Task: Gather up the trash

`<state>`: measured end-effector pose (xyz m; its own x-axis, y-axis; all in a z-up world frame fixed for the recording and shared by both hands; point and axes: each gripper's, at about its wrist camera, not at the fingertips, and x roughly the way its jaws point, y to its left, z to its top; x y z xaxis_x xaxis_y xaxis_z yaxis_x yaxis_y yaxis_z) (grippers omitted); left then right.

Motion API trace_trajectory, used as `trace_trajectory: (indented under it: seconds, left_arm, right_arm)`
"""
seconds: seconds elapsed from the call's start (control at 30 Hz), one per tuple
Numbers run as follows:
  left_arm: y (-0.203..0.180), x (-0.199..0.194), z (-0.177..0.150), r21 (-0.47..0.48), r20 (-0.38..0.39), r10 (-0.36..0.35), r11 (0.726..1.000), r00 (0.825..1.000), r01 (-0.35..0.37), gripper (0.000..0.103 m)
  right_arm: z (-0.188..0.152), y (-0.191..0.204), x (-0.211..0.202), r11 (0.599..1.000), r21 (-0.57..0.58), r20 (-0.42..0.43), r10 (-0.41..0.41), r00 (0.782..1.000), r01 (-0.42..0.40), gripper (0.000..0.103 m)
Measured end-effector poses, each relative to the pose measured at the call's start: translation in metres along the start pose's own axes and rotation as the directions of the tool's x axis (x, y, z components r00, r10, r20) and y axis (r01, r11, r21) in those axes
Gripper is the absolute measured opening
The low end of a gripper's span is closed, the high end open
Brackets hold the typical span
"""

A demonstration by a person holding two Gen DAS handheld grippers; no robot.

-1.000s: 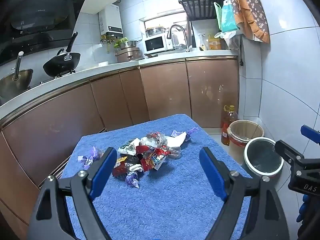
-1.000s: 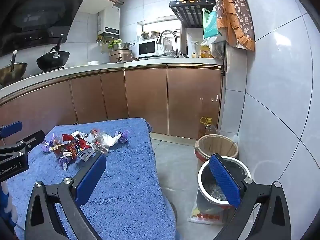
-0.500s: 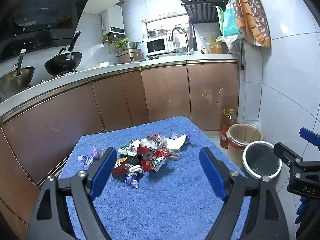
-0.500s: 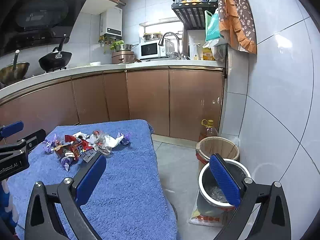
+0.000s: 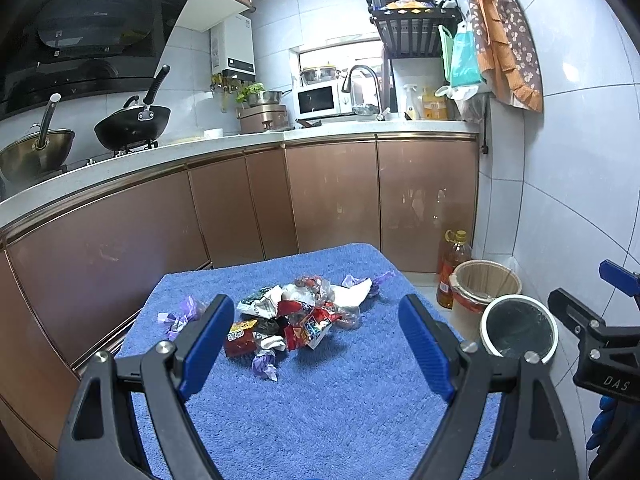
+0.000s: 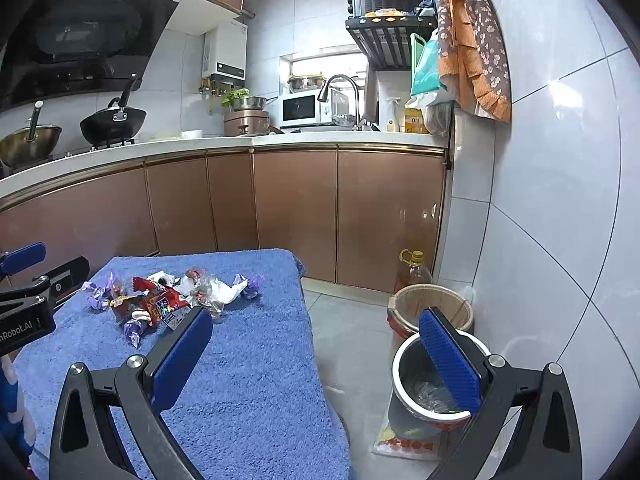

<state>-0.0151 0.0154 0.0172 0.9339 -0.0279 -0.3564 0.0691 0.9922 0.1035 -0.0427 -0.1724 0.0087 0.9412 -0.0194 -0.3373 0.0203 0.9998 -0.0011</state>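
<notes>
- Wrappers (image 5: 292,320) lie heaped near the far edge of a blue towel (image 5: 320,408) that covers the tabletop in a tiled kitchen; red, white and clear pieces touch or overlap one another.
- 1 purple wrapper (image 5: 178,316) sits apart toward the towel's left edge, and another purple piece (image 5: 265,365) lies at the near side of the heap.
- Left gripper (image 5: 316,344) hovers above the towel's near half, its 2 blue-padded fingers (image 5: 208,344) spread wide and holding nothing; the heap shows between them.
- Right gripper (image 6: 316,360) hangs past the towel's right edge, jaws likewise wide apart and empty, with 1 finger over the towel and the other over the floor.
- White-rimmed trash bin (image 6: 432,384) stands on the floor beside the towel's right edge; something glossy, possibly a liner or earlier trash, shows inside.
- Wooden bucket (image 6: 430,304) stands just behind the bin, touching or nearly touching it, with an oil bottle (image 6: 412,270) behind that, against the cabinets.
- Copper-coloured cabinets (image 5: 332,196) run beyond the towel's far edge.
</notes>
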Motion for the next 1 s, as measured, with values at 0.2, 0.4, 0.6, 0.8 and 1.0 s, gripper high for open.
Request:
trace_trajectory:
  seconds: [0.2,0.4,0.6,0.8,1.0]
  left_arm:
    - [0.003,-0.006,0.001,-0.009,0.014,0.0,1.0,1.0,0.0,0.084]
    - [0.004,-0.014,0.002,-0.007,0.039,0.006,1.0,0.999,-0.006,0.084]
    - [0.009,-0.016,0.005,-0.01,0.038,-0.004,1.0,0.999,0.004,0.084]
    - [0.034,-0.005,0.007,-0.051,0.01,-0.007,0.999,1.0,0.008,0.084]
    - [0.072,0.016,0.004,-0.08,-0.042,0.052,0.995,0.998,-0.055,0.084]
  right_arm:
    - [0.003,0.002,-0.008,1.0,-0.005,0.026,0.001,1.0,-0.001,0.103]
    - [0.006,0.006,-0.014,1.0,-0.017,0.044,0.01,0.999,-0.009,0.103]
    - [0.009,0.011,-0.014,0.999,-0.036,0.052,0.027,0.998,-0.025,0.103]
    - [0.011,0.009,0.0,0.997,-0.026,0.013,0.067,0.998,-0.067,0.103]
    - [0.011,0.009,0.03,0.988,-0.011,-0.061,0.153,0.986,-0.154,0.103]
